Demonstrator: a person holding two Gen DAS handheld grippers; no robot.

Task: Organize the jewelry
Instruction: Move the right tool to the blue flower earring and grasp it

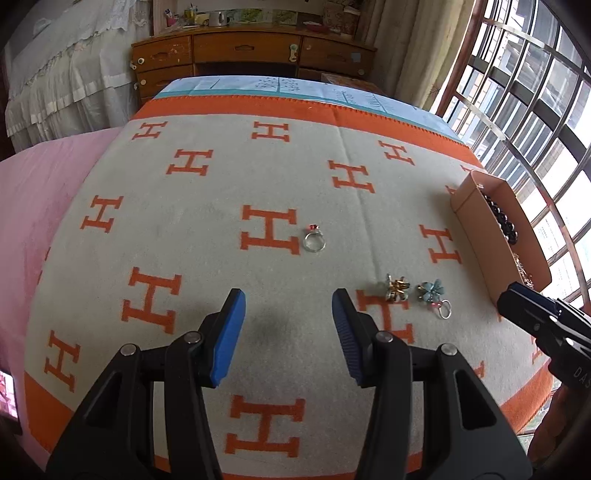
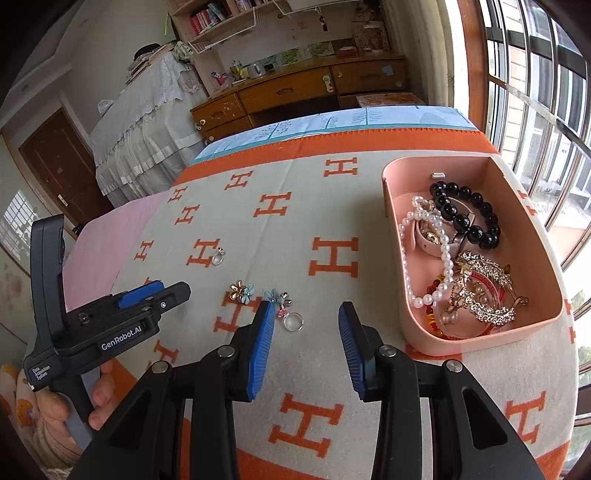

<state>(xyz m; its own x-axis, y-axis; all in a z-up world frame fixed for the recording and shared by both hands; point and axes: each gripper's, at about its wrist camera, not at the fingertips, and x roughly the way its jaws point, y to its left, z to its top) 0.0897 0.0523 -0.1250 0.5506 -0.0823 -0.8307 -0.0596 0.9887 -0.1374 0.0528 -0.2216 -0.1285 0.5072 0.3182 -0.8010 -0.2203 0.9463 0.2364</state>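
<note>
A home bedroom: blanket-covered bed, wooden drawer desk, bookshelf, barred window.

The left gripper hangs over the blanket, jaws apart, nothing between them. Ahead of its right finger lies a silver ring. To its right lie two flower pieces; farther right stands the pink box.

Woven cloth blanket, matt probably-plastic box, glossy beads
</note>
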